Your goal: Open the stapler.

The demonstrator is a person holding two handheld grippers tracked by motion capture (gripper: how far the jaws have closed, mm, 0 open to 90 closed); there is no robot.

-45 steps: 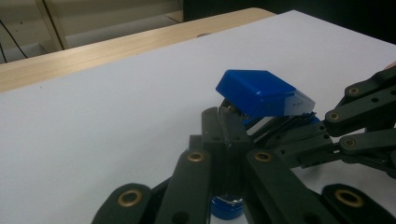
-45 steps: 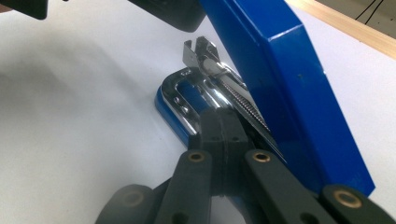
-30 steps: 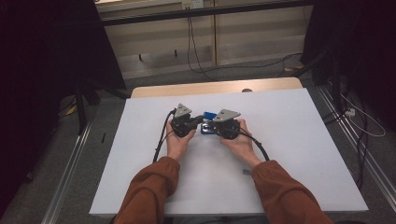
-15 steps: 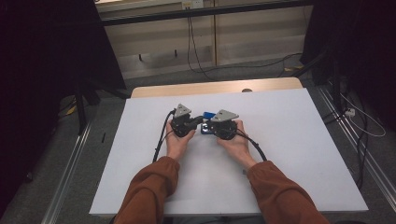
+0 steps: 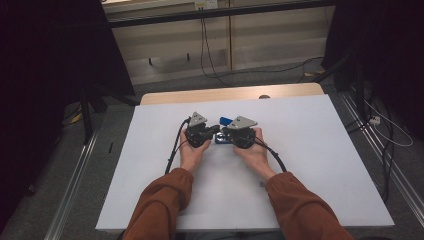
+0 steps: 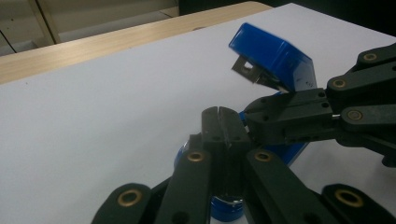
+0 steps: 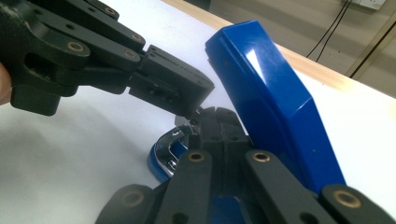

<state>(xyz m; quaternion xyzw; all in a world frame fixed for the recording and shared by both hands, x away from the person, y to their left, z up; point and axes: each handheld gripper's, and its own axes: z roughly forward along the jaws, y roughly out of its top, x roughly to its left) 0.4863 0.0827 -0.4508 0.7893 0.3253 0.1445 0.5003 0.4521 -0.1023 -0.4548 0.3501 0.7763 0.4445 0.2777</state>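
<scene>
A blue stapler (image 5: pixel 224 120) lies on the white board (image 5: pixel 325 150) with its lid (image 6: pixel 275 60) swung up and its chrome base (image 7: pixel 169 148) exposed. My left gripper (image 5: pixel 217 131) comes at it from the left with its jaws shut, the tips (image 6: pixel 219 112) just over the base. My right gripper (image 5: pixel 225 133) comes in from the right, jaws shut too, its tips (image 7: pixel 219 114) beside the raised lid (image 7: pixel 266 93). The two sets of tips meet nose to nose above the base. Whether either one pinches a part of the stapler is hidden.
The white board rests on a wooden table (image 5: pixel 230 93) whose far edge shows beyond it. Metal rails (image 5: pixel 75 200) run along both sides on the floor, and cables (image 5: pixel 395 135) trail at the right. A person's orange sleeves (image 5: pixel 160 205) enter from below.
</scene>
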